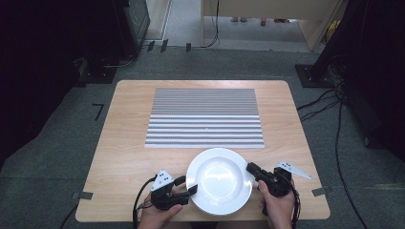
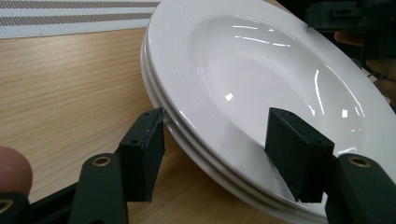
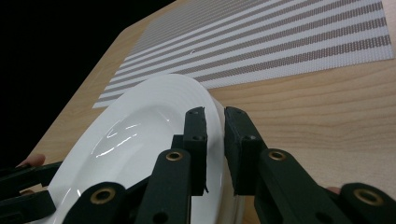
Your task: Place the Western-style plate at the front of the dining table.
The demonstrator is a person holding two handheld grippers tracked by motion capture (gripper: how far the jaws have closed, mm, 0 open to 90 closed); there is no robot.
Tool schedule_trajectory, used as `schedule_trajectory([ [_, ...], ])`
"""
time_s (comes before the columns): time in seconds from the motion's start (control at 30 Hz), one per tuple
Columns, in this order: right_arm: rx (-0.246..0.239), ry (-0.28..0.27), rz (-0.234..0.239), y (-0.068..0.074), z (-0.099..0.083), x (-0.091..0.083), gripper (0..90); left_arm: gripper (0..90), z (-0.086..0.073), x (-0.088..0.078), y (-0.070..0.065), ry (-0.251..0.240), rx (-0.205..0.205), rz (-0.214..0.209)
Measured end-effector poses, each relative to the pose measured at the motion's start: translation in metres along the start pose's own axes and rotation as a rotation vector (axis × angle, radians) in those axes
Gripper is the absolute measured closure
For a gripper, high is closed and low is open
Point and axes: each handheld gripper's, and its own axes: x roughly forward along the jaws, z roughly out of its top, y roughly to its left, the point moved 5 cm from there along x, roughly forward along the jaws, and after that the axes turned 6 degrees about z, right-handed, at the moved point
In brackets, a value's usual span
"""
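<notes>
At lower centre of the high view, a white plate [image 1: 219,180] is seen; the left gripper view reveals two stacked rims between the left gripper [image 2: 215,156]'s parted jaws, while the right gripper [image 3: 215,140] is clamped on the top rim

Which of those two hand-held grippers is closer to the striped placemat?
The right hand-held gripper looks slightly nearer. It grips the right rim of the top white plate, pointing toward the striped placemat. The left hand-held gripper sits lower, its jaws straddling the plates' left rim.
</notes>
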Motion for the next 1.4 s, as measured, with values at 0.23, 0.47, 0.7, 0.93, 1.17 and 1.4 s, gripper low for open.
schedule_trajectory([
  [0.23,0.048,0.004,0.019,-0.004,-0.001,0.001,80.8,38.3,0.000,0.000,0.000,0.000,-0.004,-0.004],
  [0.47,0.092,0.030,0.028,-0.006,-0.003,0.003,81.4,38.2,0.000,0.000,0.001,-0.001,-0.016,-0.011],
  [0.7,0.115,0.048,0.042,-0.008,-0.004,0.003,82.2,37.6,0.000,0.001,0.002,0.006,-0.033,-0.021],
  [0.93,0.090,0.022,0.057,-0.004,-0.002,0.002,82.4,39.3,0.000,0.000,0.002,0.005,-0.032,-0.010],
  [1.17,0.061,-0.016,0.079,0.002,0.000,0.001,82.6,43.4,0.000,-0.002,0.002,-0.005,-0.037,0.002],
  [1.4,0.051,-0.014,0.070,0.003,-0.002,0.003,81.4,49.2,0.001,-0.004,0.003,-0.016,-0.045,0.005],
])
